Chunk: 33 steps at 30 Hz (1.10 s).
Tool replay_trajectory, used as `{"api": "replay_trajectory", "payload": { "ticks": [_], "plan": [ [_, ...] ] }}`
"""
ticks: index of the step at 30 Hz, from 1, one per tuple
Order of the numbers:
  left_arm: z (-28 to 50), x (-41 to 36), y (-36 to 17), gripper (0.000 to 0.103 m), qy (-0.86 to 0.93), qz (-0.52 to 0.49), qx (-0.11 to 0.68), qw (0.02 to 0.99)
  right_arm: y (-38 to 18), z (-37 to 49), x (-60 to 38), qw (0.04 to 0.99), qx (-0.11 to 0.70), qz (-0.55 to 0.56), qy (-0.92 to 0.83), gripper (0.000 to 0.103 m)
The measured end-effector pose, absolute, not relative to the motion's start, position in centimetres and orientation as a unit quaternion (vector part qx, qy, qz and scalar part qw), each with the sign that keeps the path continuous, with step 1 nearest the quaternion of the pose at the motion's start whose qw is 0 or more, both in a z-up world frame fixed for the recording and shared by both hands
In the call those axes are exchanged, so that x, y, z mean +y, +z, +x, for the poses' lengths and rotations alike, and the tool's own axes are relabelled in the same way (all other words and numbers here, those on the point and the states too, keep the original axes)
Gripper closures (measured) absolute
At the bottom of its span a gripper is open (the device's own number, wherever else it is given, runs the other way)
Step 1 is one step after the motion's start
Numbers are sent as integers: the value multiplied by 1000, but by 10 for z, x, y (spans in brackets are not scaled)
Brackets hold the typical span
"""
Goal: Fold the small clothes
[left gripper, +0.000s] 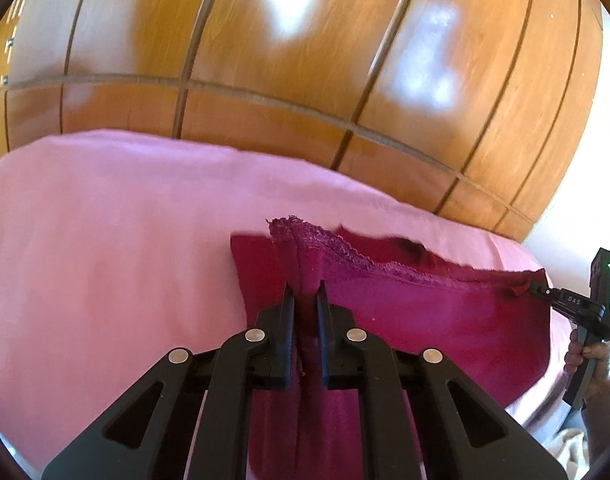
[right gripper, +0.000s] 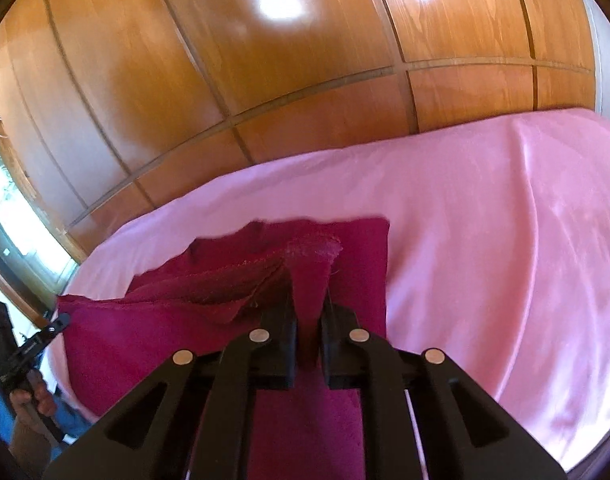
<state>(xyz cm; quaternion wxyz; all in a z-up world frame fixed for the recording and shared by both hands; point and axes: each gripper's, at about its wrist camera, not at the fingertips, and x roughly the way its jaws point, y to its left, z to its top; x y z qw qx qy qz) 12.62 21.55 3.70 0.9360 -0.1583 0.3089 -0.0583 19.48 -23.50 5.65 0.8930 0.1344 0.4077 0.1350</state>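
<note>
The red garment (left gripper: 445,312), half on the pink bed (left gripper: 105,240), hangs by its lace edge from the left tool (left gripper: 305,292) and right tool (right gripper: 309,304), both clamped on it; uneven pulling could slip a corner and skew the fold.

A magenta garment (left gripper: 445,312) with a lace-patterned hem lies on the pink bedsheet (left gripper: 105,240); behind the bedsheet, orange-brown wood-grain panels (left gripper: 305,60).

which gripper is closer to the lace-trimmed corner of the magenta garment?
Left. The left gripper is clamped on the magenta garment just below its lace-trimmed corner. The right gripper grips the opposite end of that edge, far across the cloth.
</note>
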Motion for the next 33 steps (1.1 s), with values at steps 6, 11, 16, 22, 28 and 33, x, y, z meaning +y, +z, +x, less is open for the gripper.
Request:
{"api": "replay_trajectory", "payload": {
  "ticks": [6,11,16,22,28,33],
  "plan": [
    [189,222,35,95,-33,-160,309,937,46,268,-227,891,411,154,117,95],
    [245,223,10,95,-5,-140,347,927,13,317,-216,881,445,134,91,95],
    [283,230,-28,95,32,-135,395,908,-32,341,-219,858,492,132,63,95],
    [285,235,-42,95,39,-138,425,894,-31,334,-225,861,486,133,67,62],
    [266,235,-31,69,4,-134,429,893,0,308,-211,875,464,86,110,48],
    [271,244,-38,69,-9,-183,433,883,-10,325,-203,870,477,69,102,52]
  ]
}}
